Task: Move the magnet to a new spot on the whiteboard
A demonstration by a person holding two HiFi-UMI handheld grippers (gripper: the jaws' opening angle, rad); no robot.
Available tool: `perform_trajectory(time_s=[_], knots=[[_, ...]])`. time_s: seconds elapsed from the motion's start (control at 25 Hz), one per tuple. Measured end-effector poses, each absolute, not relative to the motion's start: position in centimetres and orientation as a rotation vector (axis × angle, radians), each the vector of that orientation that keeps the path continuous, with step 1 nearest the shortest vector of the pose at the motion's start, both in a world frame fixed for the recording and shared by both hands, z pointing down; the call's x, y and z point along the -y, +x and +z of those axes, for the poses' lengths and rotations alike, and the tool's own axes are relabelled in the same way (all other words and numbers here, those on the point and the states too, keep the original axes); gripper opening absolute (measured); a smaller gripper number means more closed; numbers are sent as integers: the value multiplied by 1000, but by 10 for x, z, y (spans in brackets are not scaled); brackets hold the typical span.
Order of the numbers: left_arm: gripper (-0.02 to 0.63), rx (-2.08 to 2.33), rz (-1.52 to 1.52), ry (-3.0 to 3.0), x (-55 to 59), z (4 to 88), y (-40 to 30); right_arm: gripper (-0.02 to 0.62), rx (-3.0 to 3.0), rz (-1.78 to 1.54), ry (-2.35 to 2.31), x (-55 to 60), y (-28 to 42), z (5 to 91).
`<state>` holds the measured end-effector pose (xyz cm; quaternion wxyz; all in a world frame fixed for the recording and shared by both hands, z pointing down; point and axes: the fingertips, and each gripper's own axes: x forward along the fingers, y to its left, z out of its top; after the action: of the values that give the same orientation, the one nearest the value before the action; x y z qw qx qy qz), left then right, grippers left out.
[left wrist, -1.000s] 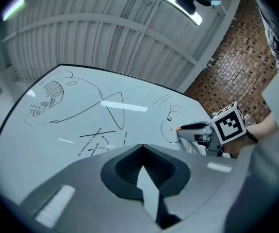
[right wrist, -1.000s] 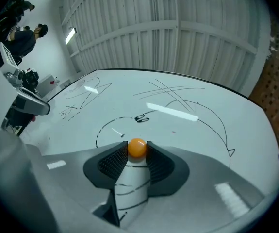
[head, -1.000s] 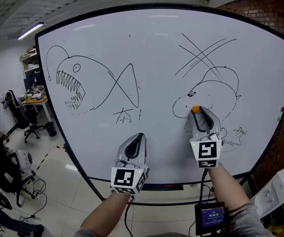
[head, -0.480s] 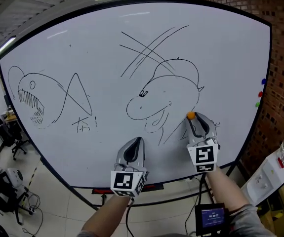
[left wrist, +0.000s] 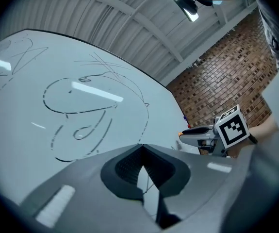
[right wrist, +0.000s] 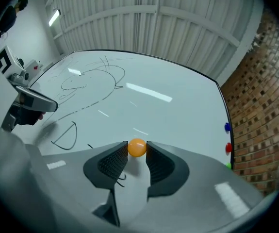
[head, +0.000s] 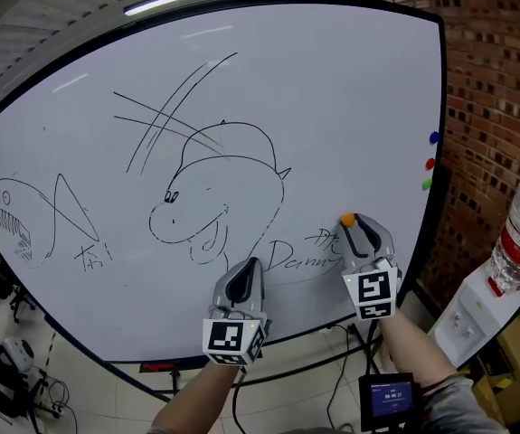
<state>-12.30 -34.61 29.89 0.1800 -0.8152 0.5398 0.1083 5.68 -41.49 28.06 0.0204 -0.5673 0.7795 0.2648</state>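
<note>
While my right tool [head: 354, 227] pinches the magnet [right wrist: 137, 147] at its tips | magnet at lower right of whiteboard [head: 332, 89], contact unclear | left tool [head: 249, 268] closed, empty, near whiteboard bottom edge | pickup done, I judge; set-down and release remain.

On the whiteboard [head: 350, 98], handwritten black letters [head: 294, 259] read roughly "Denn"; the ending cannot be made out. Scribbled signs [head: 92, 255] ending in "!" stand beside a fish drawing [head: 15, 213]. The small screen's [head: 385, 398] digits are unreadable.
</note>
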Motion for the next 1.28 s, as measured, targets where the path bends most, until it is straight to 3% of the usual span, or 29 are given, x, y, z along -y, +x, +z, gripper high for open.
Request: perform_trajectory(time_s=[0.68, 1.28], knots=[[1, -1394, 291, -2390, 410, 311, 39, 126, -2307, 604, -2018, 482, 271, 324], [2, -1398, 271, -2355, 428, 310, 74, 127, -2368, 500, -1920, 517, 294, 340]])
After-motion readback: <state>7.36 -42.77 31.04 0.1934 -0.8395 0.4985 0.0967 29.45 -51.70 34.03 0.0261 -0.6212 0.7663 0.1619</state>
